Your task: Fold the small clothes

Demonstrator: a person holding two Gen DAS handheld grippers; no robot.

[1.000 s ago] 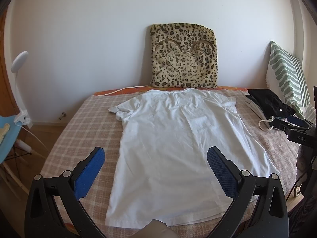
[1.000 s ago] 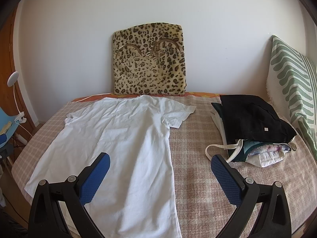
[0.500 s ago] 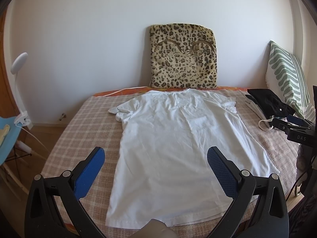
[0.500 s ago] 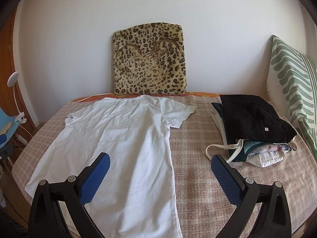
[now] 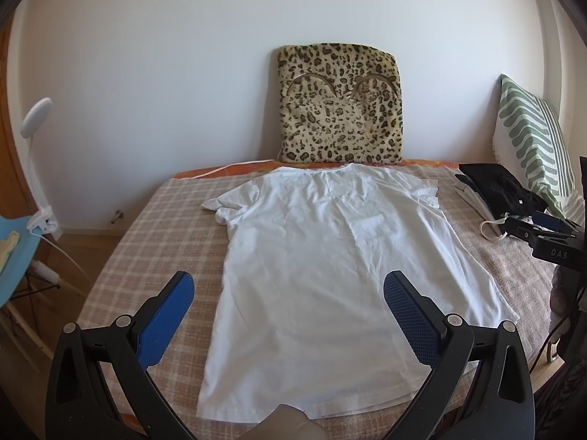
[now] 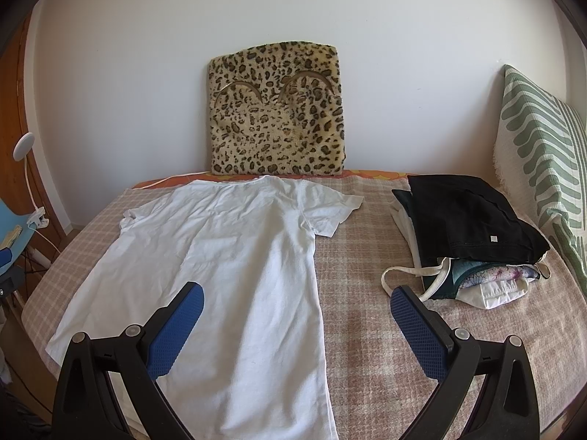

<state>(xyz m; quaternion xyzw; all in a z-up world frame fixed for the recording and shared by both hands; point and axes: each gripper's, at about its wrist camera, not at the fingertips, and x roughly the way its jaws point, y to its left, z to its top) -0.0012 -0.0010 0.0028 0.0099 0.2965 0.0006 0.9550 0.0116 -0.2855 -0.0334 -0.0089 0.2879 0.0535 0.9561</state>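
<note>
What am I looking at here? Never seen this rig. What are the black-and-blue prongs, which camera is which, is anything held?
No robot arm: a person holds a two-finger gripper in each hand, each with a fisheye camera looking forward along its fingers. The prongs with blue pads are those fingers. One picture is from the left gripper, the other from the right gripper. Both are open and hold nothing. On the checked bed cover a white T-shirt lies spread flat, unfolded. To its right sits a pile of clothes with a black garment on top. A leopard-print cushion leans on the wall, and a green-striped pillow stands at the right.
</note>
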